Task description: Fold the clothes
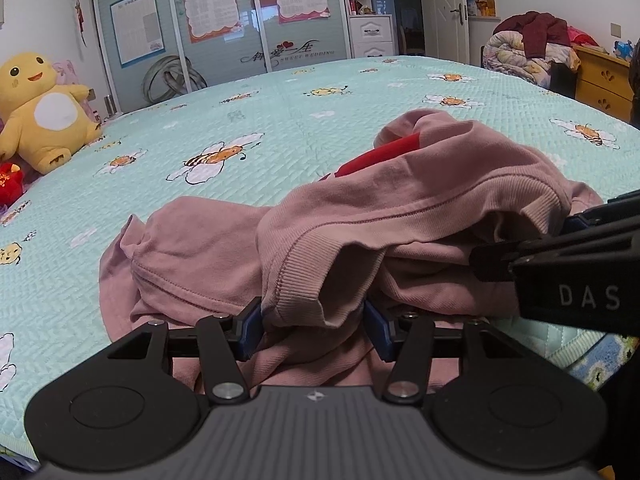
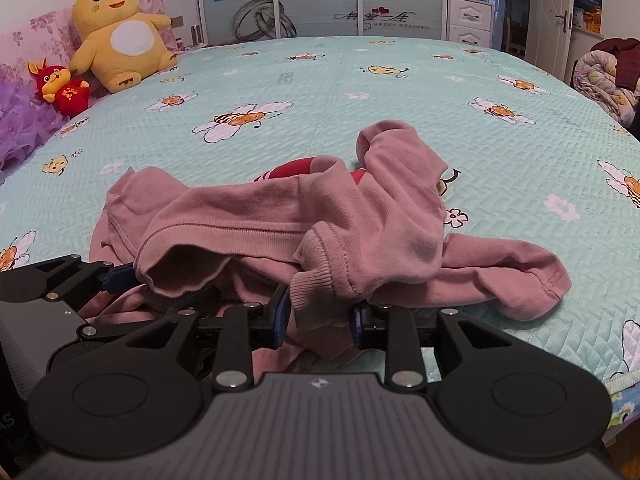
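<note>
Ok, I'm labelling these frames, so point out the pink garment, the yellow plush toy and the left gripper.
pink garment [image 2: 280, 216]: right wrist view, on the ribbed band.
yellow plush toy [image 2: 120, 36]: right wrist view, on its white belly.
left gripper [image 1: 314, 320]: left wrist view, midway between its blue fingertips.

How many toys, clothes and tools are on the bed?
Toys: 2, yellow plush and red plush
Clothes: 1 pink garment
Tools: 2, left tool and right tool
Total: 5
</note>
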`<move>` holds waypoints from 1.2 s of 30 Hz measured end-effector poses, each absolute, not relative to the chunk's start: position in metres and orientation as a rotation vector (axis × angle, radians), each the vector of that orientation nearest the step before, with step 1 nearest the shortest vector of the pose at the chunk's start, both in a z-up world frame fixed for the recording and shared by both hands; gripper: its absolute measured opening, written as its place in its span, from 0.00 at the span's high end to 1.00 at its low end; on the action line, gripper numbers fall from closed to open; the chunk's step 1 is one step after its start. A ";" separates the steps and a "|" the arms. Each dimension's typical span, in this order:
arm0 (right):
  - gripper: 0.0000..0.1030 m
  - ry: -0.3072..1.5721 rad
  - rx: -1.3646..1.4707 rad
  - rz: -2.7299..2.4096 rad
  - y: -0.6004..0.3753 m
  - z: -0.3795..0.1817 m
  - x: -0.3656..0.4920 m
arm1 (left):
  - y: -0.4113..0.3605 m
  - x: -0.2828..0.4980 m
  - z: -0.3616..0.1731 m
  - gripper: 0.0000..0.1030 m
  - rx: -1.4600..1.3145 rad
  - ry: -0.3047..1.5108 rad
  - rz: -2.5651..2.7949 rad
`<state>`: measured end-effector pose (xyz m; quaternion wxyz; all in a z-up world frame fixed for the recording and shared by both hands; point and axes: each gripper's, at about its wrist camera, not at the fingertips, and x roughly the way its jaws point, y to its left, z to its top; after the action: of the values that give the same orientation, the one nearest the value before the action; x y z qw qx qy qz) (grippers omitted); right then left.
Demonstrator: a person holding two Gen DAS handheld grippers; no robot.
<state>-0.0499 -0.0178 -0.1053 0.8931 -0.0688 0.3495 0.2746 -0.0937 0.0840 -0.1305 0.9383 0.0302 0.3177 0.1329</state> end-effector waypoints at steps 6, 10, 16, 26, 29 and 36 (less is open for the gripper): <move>0.68 0.732 -0.142 0.572 -0.017 -0.107 -0.050 | 0.084 -0.094 -0.131 0.39 0.061 0.651 0.266; 0.68 0.738 -0.138 0.573 -0.018 -0.109 -0.050 | 0.083 -0.094 -0.132 0.34 0.062 0.655 0.265; 0.52 0.741 -0.127 0.572 -0.020 -0.111 -0.050 | 0.083 -0.094 -0.135 0.30 0.068 0.657 0.266; 0.31 0.739 -0.088 0.544 -0.025 -0.114 -0.044 | 0.094 -0.095 -0.144 0.13 0.029 0.651 0.272; 0.32 0.725 -0.066 0.542 -0.030 -0.114 -0.042 | 0.095 -0.095 -0.146 0.11 0.018 0.644 0.272; 0.84 0.648 0.006 0.545 -0.050 -0.103 -0.041 | 0.097 -0.095 -0.149 0.10 0.011 0.627 0.270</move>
<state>-0.0406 -0.0496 -0.1034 0.9117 0.0029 0.3144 0.2645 -0.0955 0.0971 -0.1489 0.9422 0.0053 0.3076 0.1325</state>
